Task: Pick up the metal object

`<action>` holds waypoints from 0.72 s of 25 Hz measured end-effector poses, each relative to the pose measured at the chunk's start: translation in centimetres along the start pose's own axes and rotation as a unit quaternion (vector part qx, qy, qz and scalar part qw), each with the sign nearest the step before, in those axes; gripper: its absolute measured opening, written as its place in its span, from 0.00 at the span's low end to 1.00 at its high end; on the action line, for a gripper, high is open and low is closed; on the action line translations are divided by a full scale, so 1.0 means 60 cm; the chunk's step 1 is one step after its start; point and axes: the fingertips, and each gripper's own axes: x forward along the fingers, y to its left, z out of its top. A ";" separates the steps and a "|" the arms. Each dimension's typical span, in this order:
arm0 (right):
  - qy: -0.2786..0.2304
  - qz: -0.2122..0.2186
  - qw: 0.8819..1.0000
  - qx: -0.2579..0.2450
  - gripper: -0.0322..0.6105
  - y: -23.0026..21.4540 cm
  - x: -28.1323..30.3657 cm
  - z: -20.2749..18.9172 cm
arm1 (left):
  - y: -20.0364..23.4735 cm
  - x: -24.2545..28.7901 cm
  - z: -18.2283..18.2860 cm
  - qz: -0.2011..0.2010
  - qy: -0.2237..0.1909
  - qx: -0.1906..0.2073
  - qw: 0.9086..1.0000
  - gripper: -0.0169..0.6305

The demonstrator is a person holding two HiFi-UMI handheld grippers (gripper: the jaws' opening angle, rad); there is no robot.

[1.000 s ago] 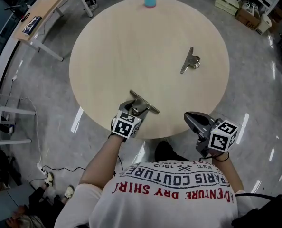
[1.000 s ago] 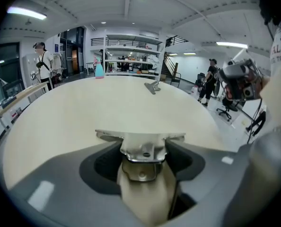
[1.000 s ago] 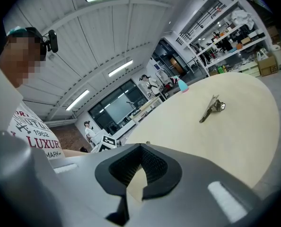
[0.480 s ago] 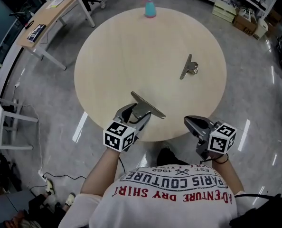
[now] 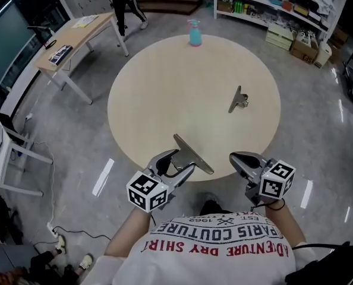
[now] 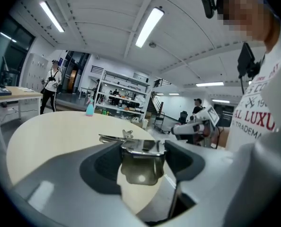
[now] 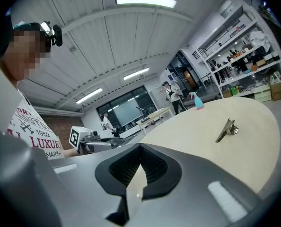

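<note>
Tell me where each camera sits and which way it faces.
Head view: on the person's head, looking down at the round table; shows shirt, forearms, left gripper, right gripper.
Left gripper view: on that gripper, along its jaws shut on the metal clip, across the table; shirt at right.
Right gripper view: on that gripper, along its shut, empty jaws, showing the other clip; shirt at left.
Both gripper views share table and spray bottle.
</note>
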 end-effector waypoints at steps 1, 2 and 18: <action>0.002 0.000 1.000 -0.005 0.05 0.007 -0.001 -0.002 | -0.004 -0.005 -0.001 -0.001 -0.001 0.000 1.000 0.46; 0.004 -0.002 1.000 -0.010 0.05 0.012 -0.002 -0.004 | -0.008 -0.008 -0.001 -0.002 -0.003 -0.001 1.000 0.46; 0.016 0.001 0.999 -0.046 0.05 0.035 -0.001 0.004 | -0.033 -0.014 0.015 -0.002 -0.009 0.027 1.000 0.46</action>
